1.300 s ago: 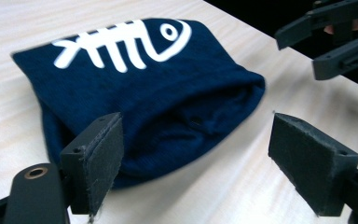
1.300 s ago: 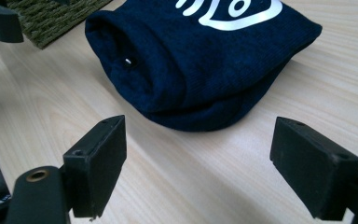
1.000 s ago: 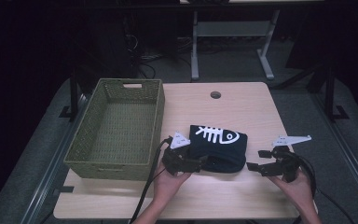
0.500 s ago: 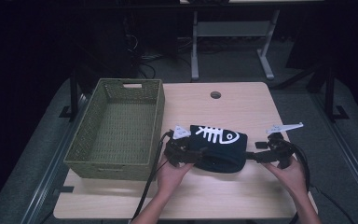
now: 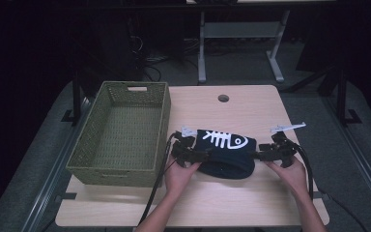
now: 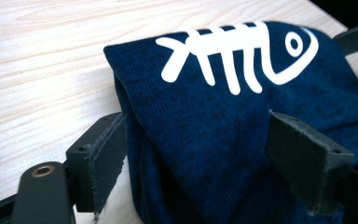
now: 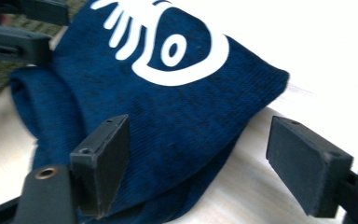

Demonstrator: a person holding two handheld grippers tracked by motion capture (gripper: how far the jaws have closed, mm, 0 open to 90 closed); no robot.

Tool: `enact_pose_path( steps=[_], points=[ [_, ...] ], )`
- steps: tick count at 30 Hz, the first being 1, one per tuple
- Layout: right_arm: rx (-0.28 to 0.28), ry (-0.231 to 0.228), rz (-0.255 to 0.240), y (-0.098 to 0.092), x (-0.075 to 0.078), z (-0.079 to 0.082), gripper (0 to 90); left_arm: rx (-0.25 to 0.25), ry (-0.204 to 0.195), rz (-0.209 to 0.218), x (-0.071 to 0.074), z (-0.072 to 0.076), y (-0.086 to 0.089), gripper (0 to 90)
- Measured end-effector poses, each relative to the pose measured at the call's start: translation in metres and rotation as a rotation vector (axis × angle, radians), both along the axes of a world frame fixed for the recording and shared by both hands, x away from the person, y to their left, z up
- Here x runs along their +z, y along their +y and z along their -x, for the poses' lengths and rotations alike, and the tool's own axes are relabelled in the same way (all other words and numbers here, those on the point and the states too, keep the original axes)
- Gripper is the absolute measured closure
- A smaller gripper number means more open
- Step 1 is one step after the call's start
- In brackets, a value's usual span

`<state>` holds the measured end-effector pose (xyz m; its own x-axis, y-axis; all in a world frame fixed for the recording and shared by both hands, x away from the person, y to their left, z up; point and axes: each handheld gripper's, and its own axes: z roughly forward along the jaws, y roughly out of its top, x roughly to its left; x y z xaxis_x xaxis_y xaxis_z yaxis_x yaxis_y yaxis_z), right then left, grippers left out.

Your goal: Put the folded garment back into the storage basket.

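Jaws of left gripper [image 5: 199,155] and right gripper [image 5: 261,155] stand wide, just closing slightly, straddling opposite ends of the folded navy knit cloth with white fishbone print [image 5: 225,152] on the desk [image 5: 251,106].

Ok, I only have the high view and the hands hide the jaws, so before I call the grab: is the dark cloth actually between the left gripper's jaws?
Observer: Yes. In the left gripper view, the left gripper has the blue fish-bone cloth between its jaws. They have just been closing but stand wide and are not pinching it yet.
Operator: And the right one?
Observer: The right gripper straddles the cloth's edge, one jaw over fabric and the other over bare table. Its jaws have just been closing too.
Operator: Is the cloth a single layer?
Observer: No, it is folded over; a lower layer shows beneath the printed one.
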<state>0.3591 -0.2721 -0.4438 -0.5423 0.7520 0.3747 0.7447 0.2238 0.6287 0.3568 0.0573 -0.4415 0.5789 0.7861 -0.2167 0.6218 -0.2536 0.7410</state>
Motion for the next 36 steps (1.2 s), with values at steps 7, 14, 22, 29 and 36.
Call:
enact_pose_path(
  steps=[7,14,22,29,36],
  points=[
    [-0.02,0.043,0.016,0.006,-0.014,-0.01,26.4,0.022,0.063,0.0,-0.01,-0.009,0.0,22.4],
    [-0.039,0.047,0.029,0.009,-0.017,-0.013,35.6,0.04,0.114,0.021,-0.017,-0.015,0.003,23.7],
    [-0.047,0.049,0.078,0.017,-0.02,-0.012,49.0,0.026,0.135,0.031,-0.025,-0.014,0.0,31.8],
    [-0.06,0.069,0.055,0.022,-0.021,-0.012,60.2,-0.001,0.142,0.068,-0.028,-0.012,0.001,44.3],
    [-0.047,0.075,0.028,0.023,-0.021,-0.012,74.5,-0.014,0.153,0.083,-0.028,-0.01,0.0,56.8]
  ],
)
